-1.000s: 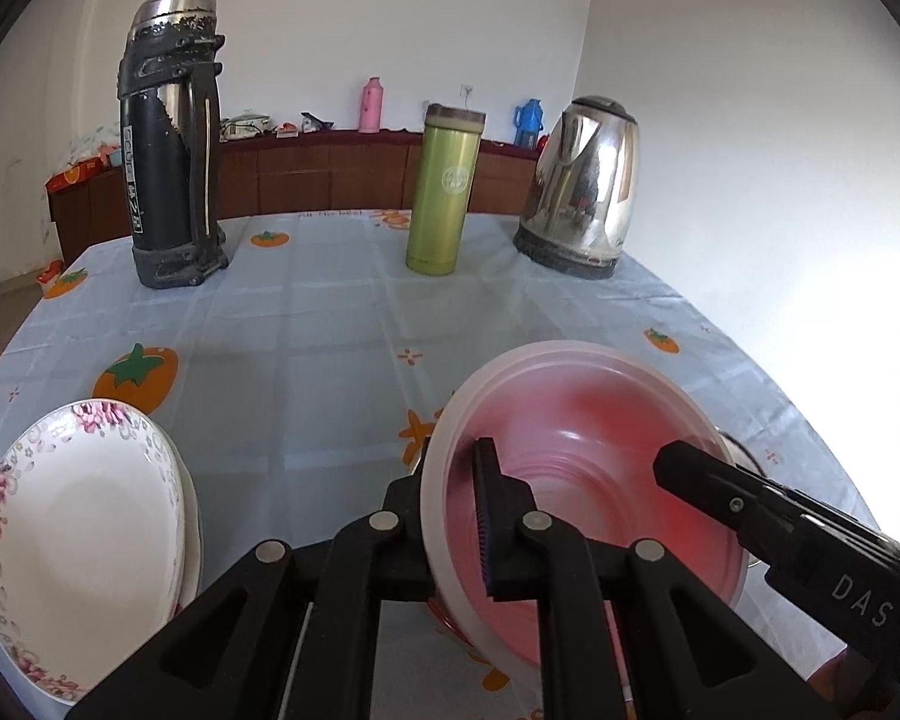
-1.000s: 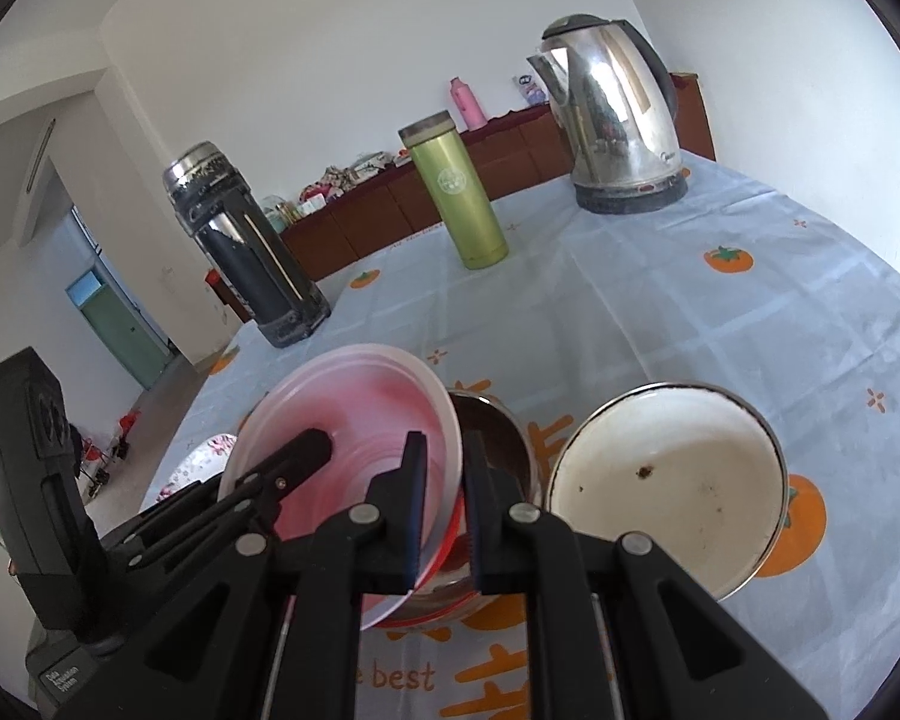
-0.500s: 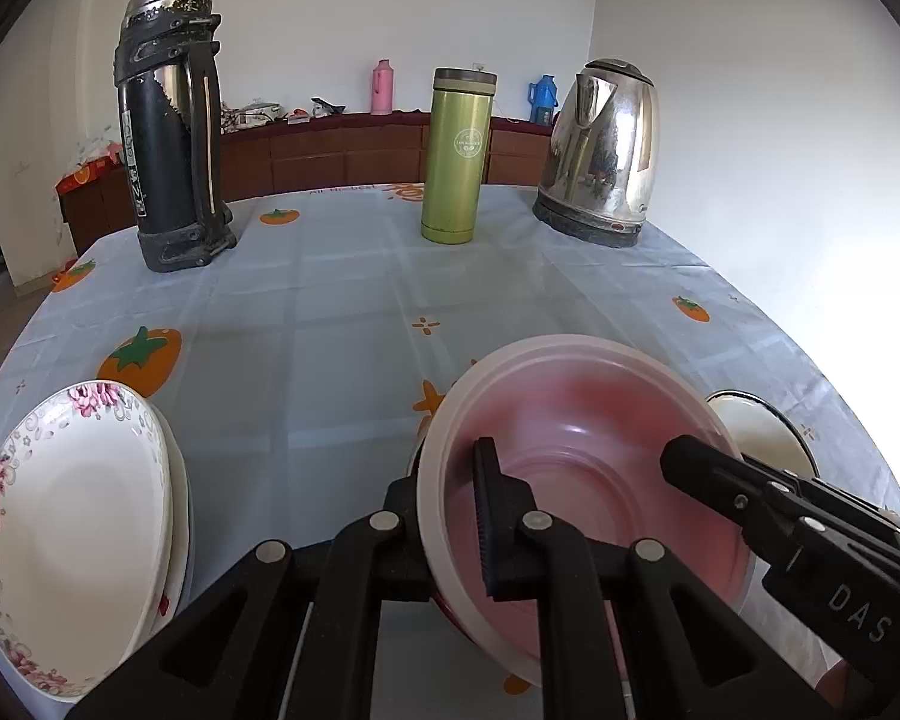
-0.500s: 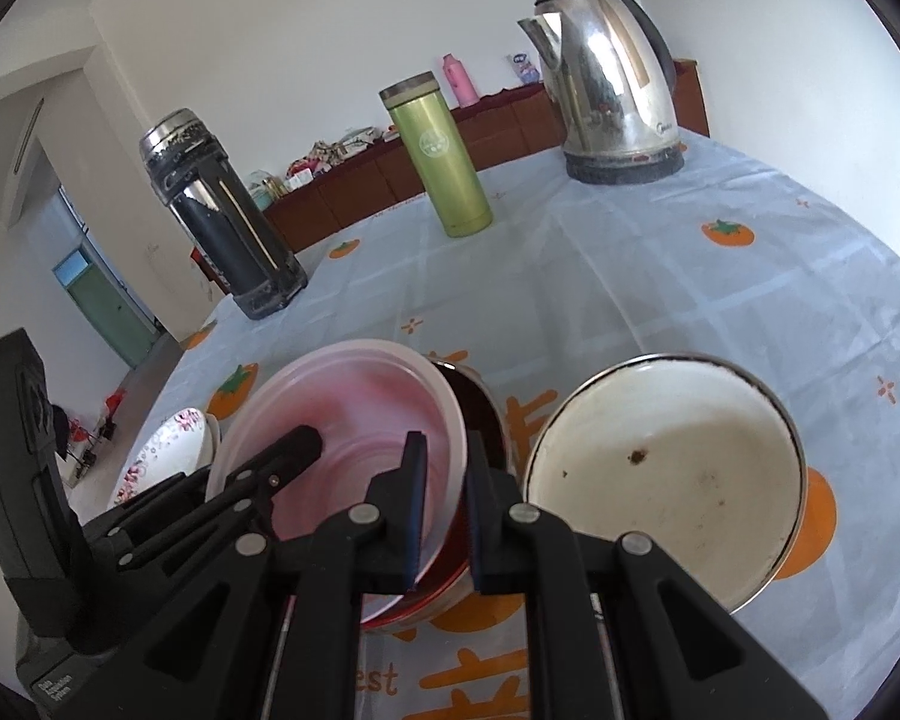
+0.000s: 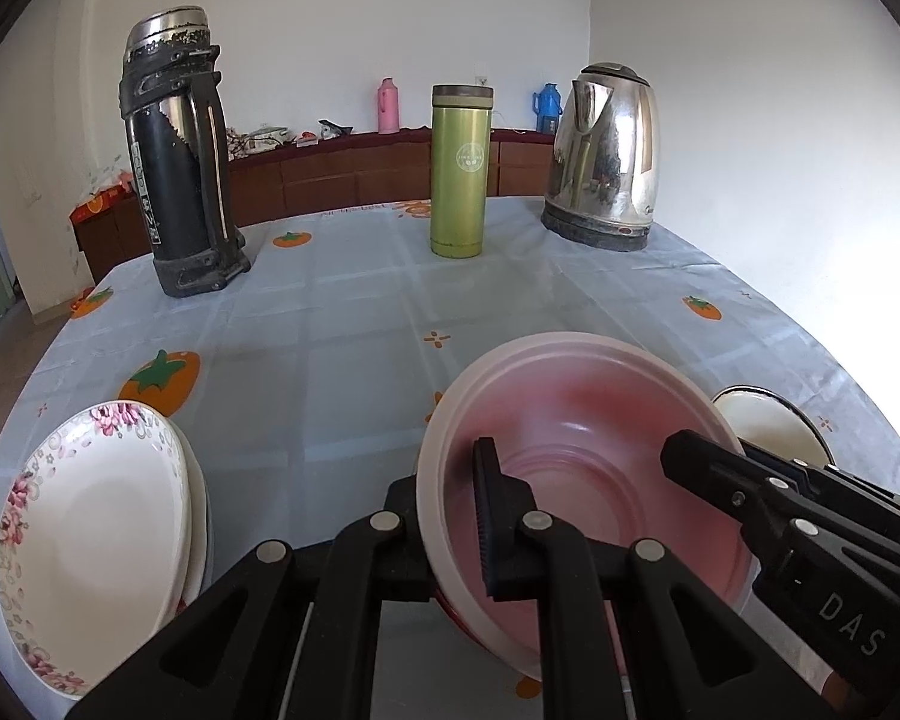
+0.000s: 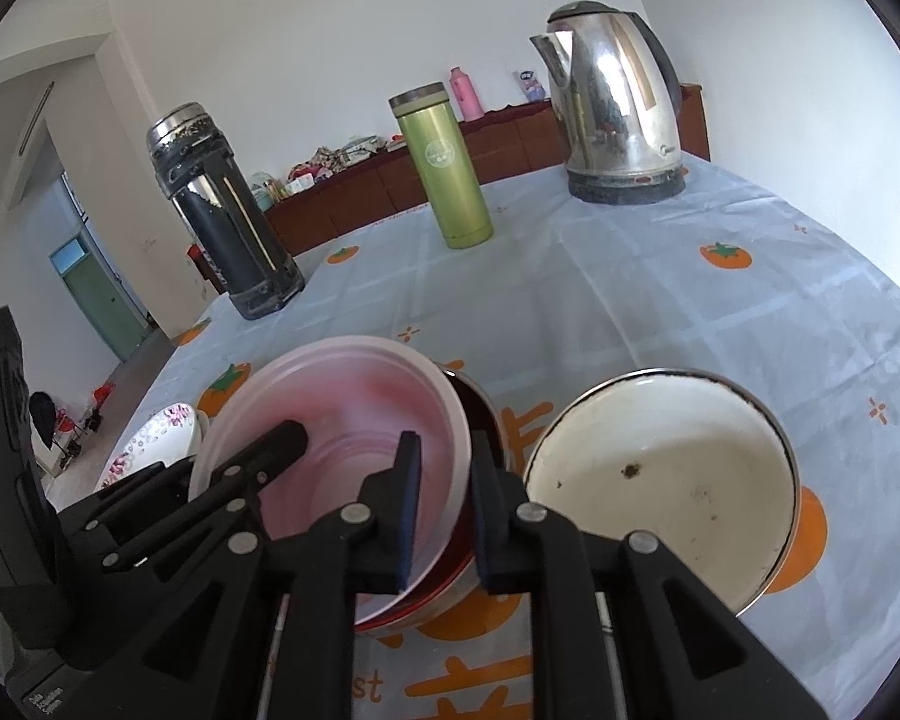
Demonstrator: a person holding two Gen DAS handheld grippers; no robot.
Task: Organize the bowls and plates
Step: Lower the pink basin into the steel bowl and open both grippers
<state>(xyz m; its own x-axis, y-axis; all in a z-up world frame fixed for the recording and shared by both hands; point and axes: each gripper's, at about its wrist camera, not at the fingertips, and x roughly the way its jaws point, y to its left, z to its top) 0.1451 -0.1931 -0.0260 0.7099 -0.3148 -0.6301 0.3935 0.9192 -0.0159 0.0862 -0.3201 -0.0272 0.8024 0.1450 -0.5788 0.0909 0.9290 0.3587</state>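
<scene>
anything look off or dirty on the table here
The white bowl has dark specks inside, so it looks unwashed. The pink bowl sits tilted in the red bowl, not nested flat.

Pink plastic bowl (image 5: 594, 414): translucent, ridged inside, tilted, nested in a dark red bowl (image 6: 486, 420) that sits on the tablecloth; only the red bowl's rim and a strip of wall show.

White enamel bowl (image 6: 672, 474): dark rim, small brown specks inside, upright, just beside the red bowl.

Floral-rimmed white plates (image 5: 90, 516): a short stack near the table edge, well apart from the bowls.
</scene>
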